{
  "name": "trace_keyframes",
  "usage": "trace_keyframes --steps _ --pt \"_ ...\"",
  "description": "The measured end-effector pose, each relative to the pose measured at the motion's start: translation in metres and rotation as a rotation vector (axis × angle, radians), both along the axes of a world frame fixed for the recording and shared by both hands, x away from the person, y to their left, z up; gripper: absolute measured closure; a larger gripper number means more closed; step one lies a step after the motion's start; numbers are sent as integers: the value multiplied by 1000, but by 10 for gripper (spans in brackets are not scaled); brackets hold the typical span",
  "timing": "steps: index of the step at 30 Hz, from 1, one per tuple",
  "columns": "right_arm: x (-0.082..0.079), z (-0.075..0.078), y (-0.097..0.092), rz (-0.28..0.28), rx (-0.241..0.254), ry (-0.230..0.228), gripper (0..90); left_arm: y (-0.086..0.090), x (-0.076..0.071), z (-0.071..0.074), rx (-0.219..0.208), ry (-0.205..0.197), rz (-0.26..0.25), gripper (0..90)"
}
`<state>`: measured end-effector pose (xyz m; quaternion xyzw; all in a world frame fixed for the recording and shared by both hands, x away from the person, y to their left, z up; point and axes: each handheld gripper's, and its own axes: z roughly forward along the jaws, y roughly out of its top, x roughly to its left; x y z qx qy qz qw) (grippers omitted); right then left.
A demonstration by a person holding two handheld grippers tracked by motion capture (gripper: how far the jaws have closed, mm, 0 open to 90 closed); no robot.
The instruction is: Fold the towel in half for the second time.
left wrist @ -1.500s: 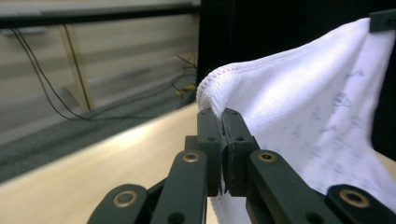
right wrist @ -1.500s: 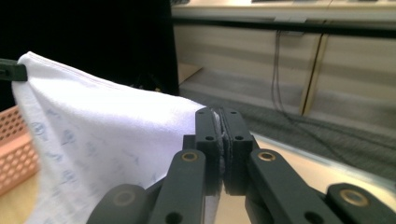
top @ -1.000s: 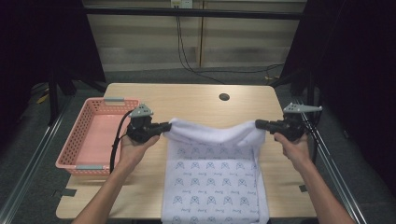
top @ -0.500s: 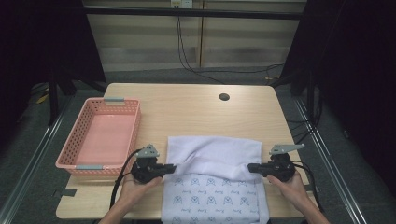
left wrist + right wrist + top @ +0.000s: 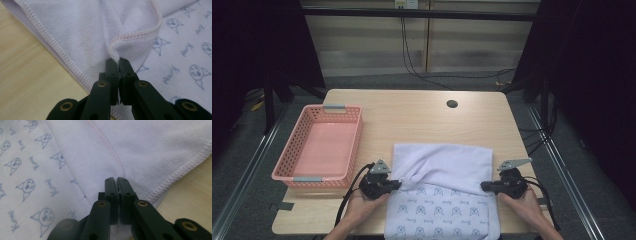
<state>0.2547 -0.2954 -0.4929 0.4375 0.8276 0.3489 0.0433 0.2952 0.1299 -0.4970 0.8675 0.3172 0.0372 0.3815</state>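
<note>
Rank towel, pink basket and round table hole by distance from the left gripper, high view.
From the left gripper:
1. Towel: clamped in its jaws, just to its right.
2. Pink basket: to its left on the table, near corner close by.
3. Round table hole: far side of the table, up and right.

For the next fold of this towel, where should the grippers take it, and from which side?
Take the towel at the two ends of its folded-over hemmed edge, left gripper and right gripper coming in level from the outer sides: there the stitched hem lifts slightly.
</note>
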Motion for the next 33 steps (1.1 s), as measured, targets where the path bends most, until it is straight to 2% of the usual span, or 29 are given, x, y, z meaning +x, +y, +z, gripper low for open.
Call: trace_keyframes --steps 4,5,8,10,15,17,19,20,22,24,28,31,33 --pt "13 0 -4 -36 -10 -11 876 -6 17 -1 -1 -8 25 873" --pt "17 0 -5 -41 -22 -21 876 -7 22 -1 12 -13 29 874" --pt "27 -1 -8 -64 -22 -24 876 -11 35 -2 1 -14 46 874" --pt "34 -1 -9 -69 -25 -35 876 -14 42 -1 22 -29 57 874" --pt "48 -2 -10 -92 -32 -47 875 -21 58 -2 24 -41 105 874" --pt "54 -2 -10 -96 -42 -58 875 -21 64 -2 29 -41 109 874" --pt "58 -2 -10 -97 -43 -57 875 -23 69 -1 43 -47 120 874" --pt "60 -2 -10 -99 -41 -56 874 -24 72 -2 26 -41 136 874" --pt "64 -2 -10 -107 -43 -61 874 -25 77 -1 42 -42 137 874" --pt "68 -3 -11 -111 -31 -60 874 -26 81 -2 39 -42 150 874" --pt "78 -5 -14 -128 -15 -57 874 -26 90 -4 8 -41 175 874" --pt "87 -5 -12 -138 -26 -68 874 -28 94 -3 42 -60 171 875" --pt "93 -5 -12 -144 -27 -70 874 -28 97 -2 43 -50 177 875"
